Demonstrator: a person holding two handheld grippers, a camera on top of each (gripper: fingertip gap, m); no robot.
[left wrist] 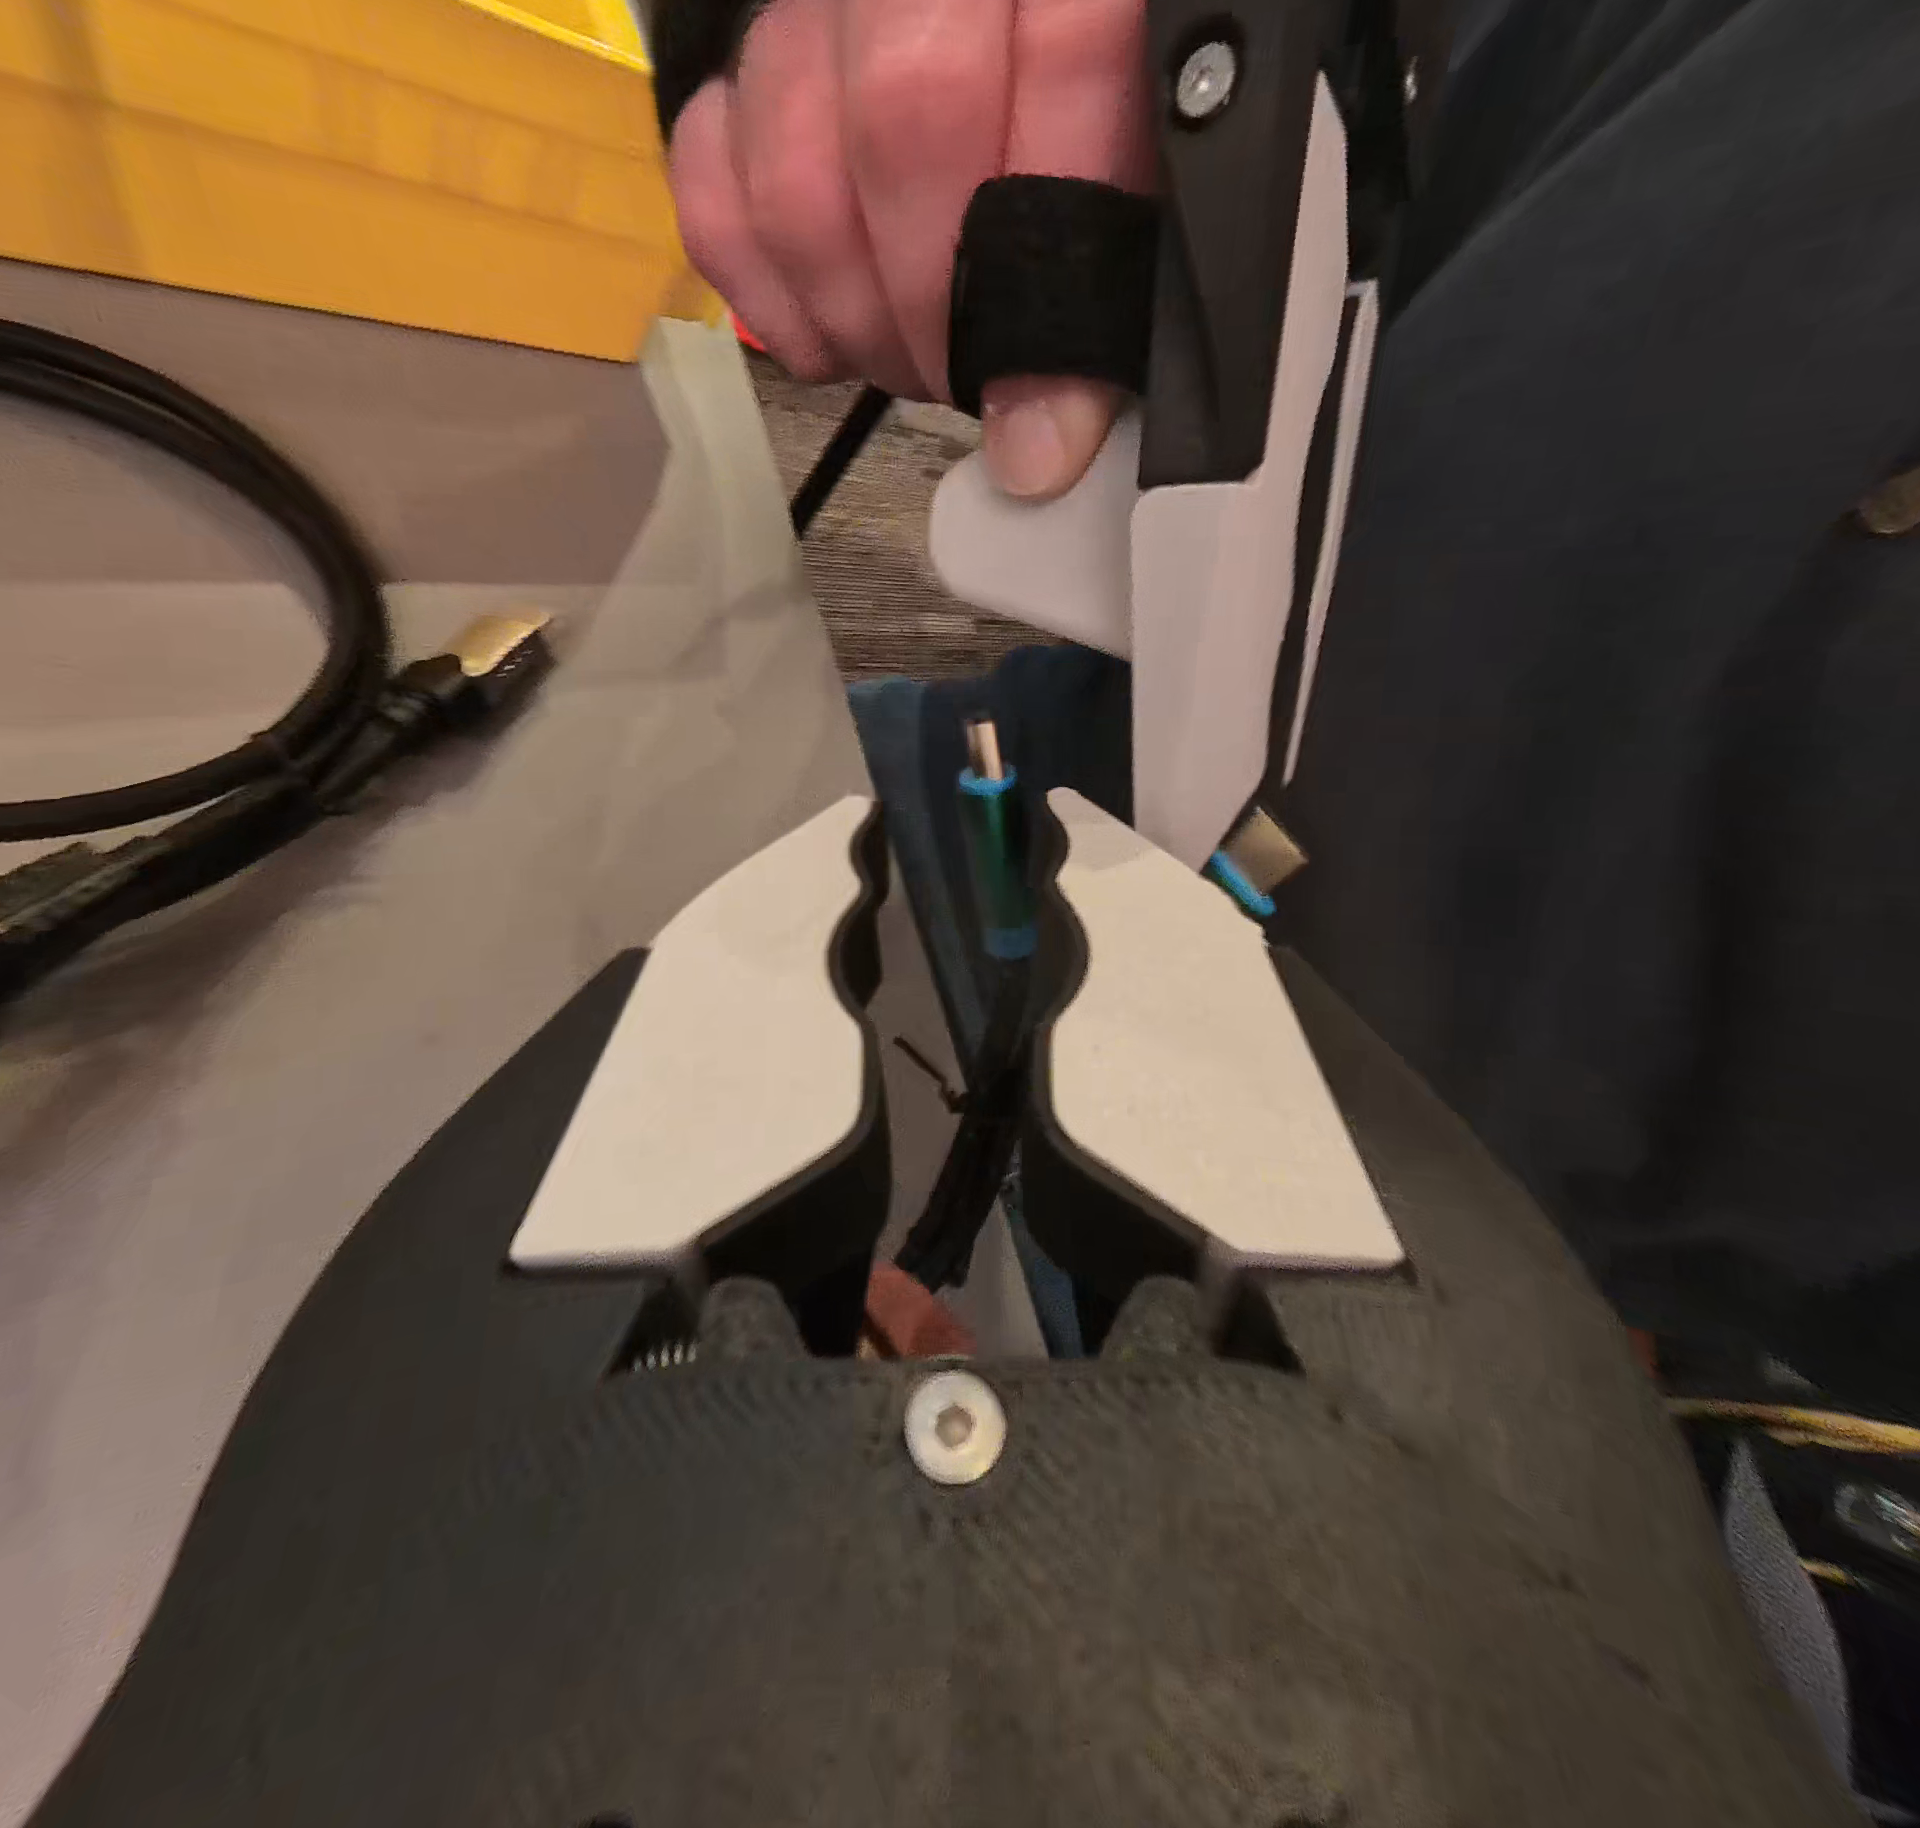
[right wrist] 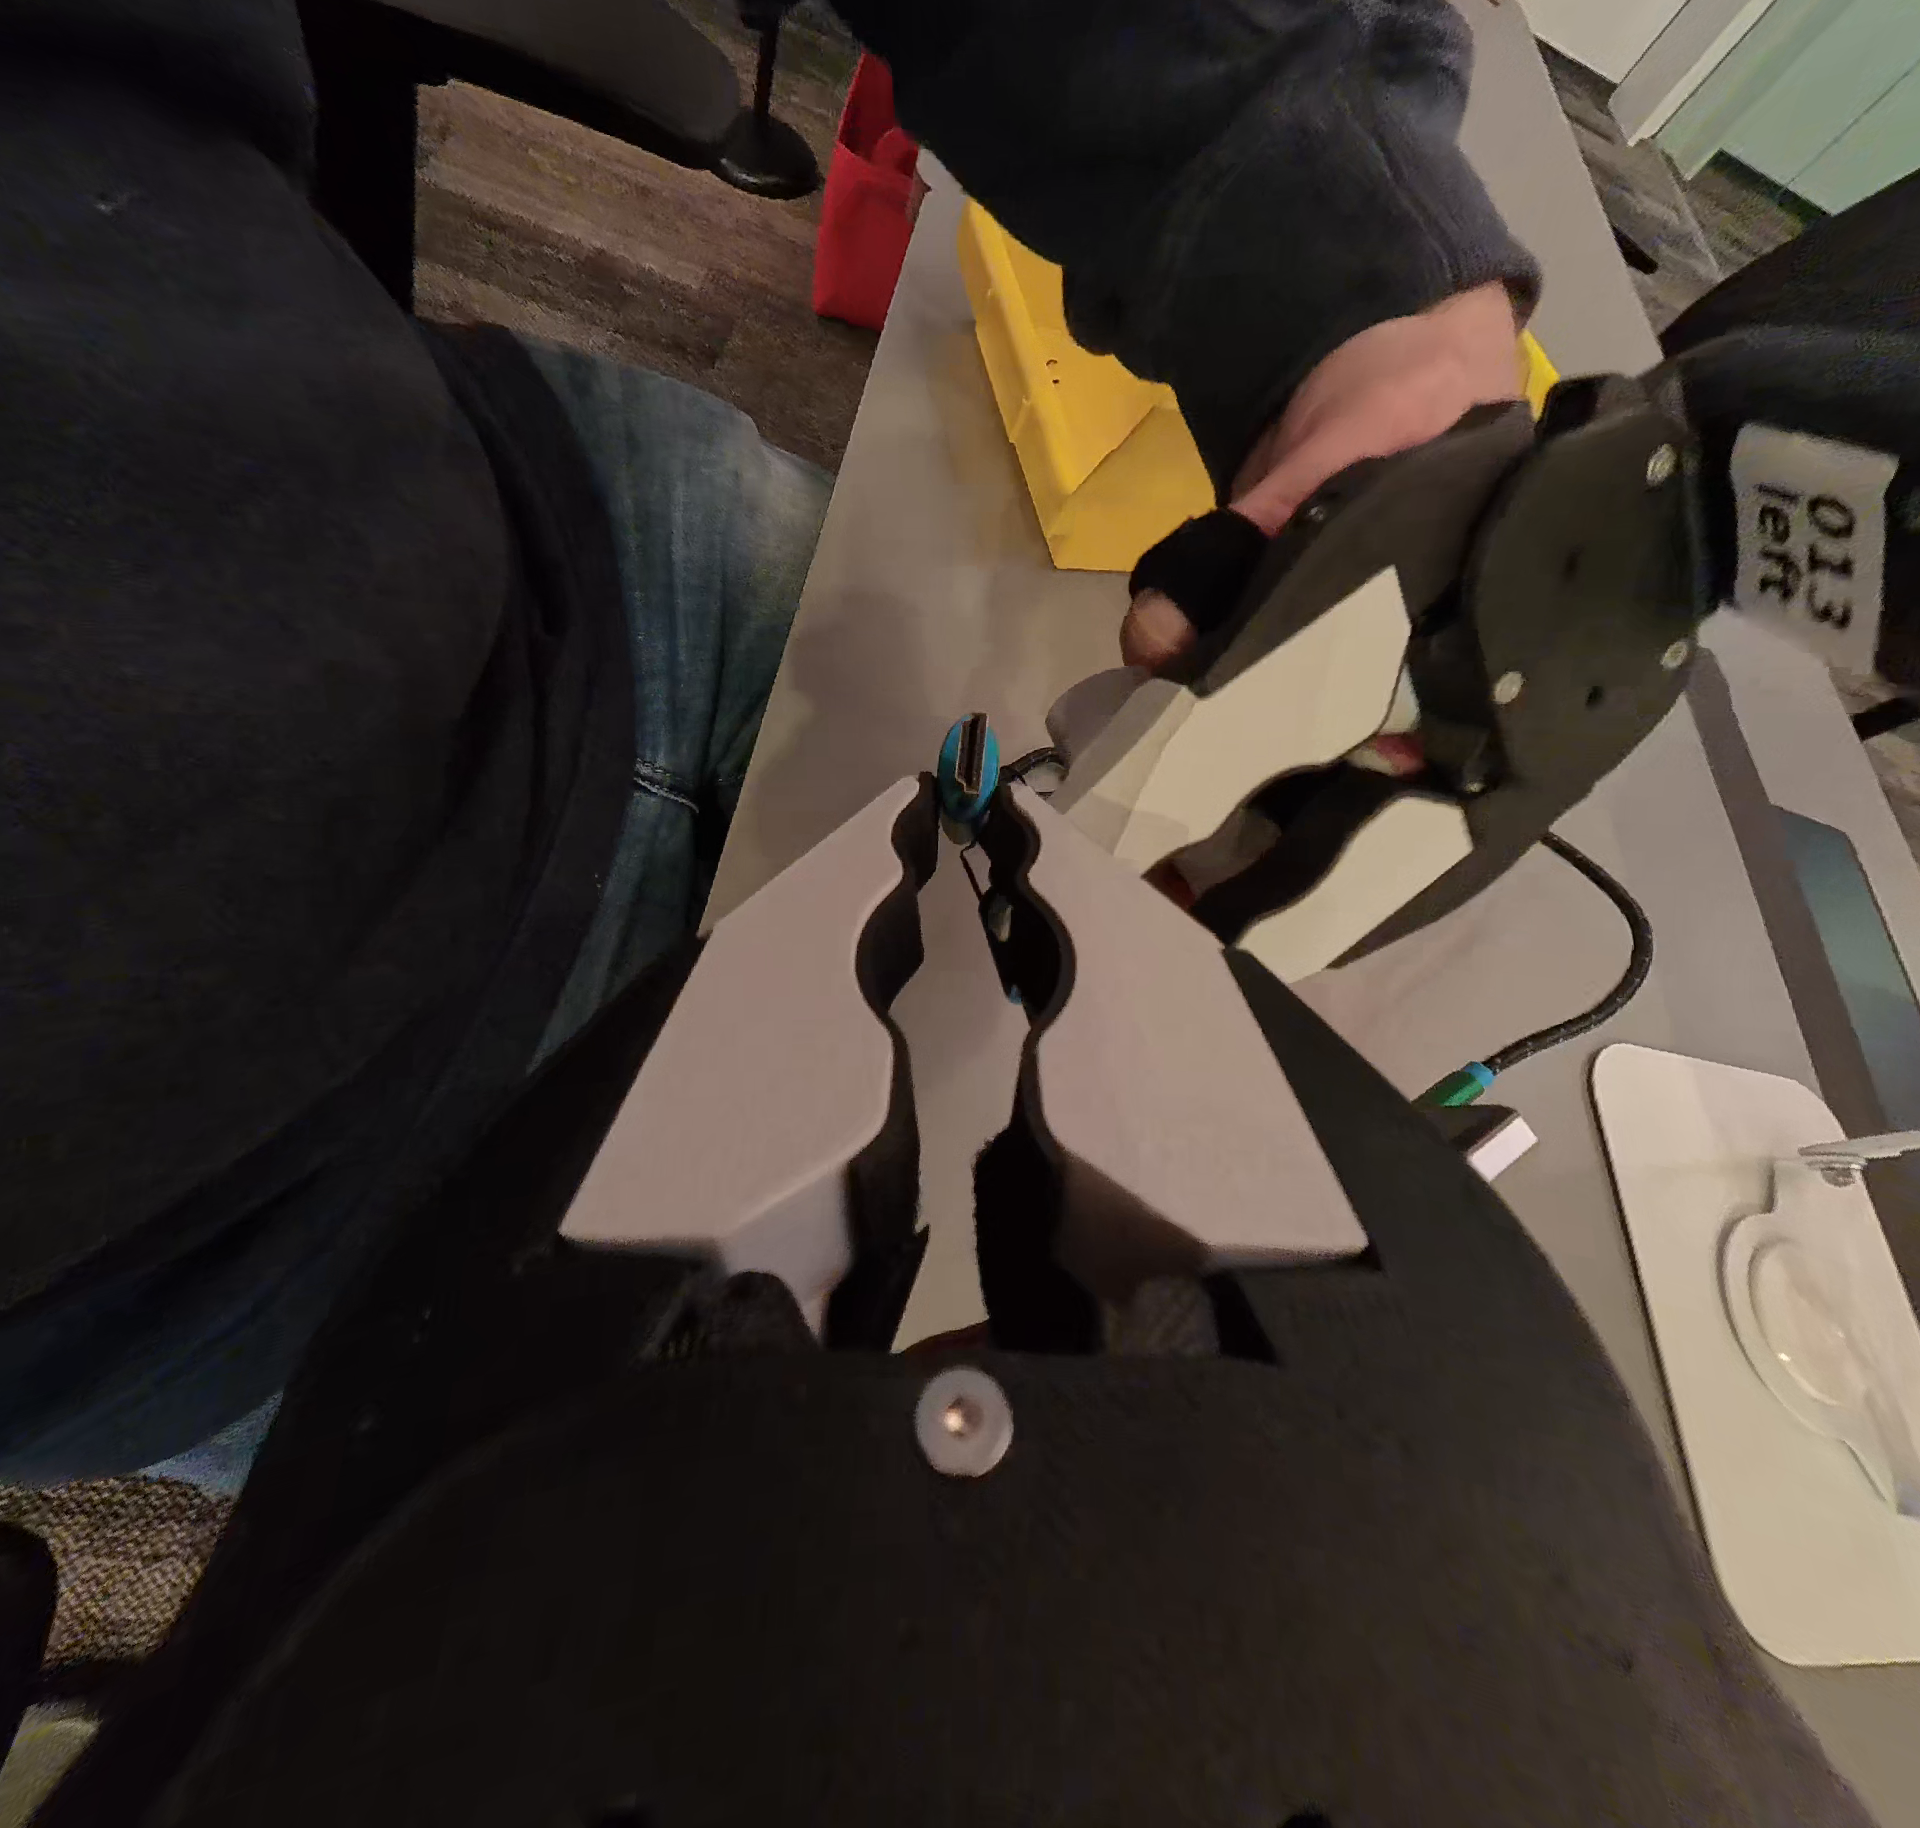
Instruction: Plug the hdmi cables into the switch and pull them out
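In the left wrist view my left gripper (left wrist: 966, 807) hangs past the table edge with its jaws a narrow gap apart. A green hdmi plug with blue bands (left wrist: 992, 859) and its tied black cable (left wrist: 982, 1144) stand between them, with a gap on the left side. My right gripper (left wrist: 1242, 848), held by a hand, grips a second blue-banded plug (left wrist: 1262, 853) just to the right. In the right wrist view my right gripper (right wrist: 968, 796) is shut on that blue plug (right wrist: 964, 765). The left gripper's fingers (right wrist: 1278, 666) lie just beside it. A third green plug (right wrist: 1460, 1087) sits in the small switch box (right wrist: 1501, 1146).
A yellow bin (left wrist: 312, 168) stands on the grey table (left wrist: 260, 1051), also in the right wrist view (right wrist: 1081, 448). A coiled black cable (left wrist: 322, 573) with a gold plug (left wrist: 504, 640) lies left. A white tray (right wrist: 1714, 1415) lies right. The person's lap (right wrist: 665, 583) is beside the table edge.
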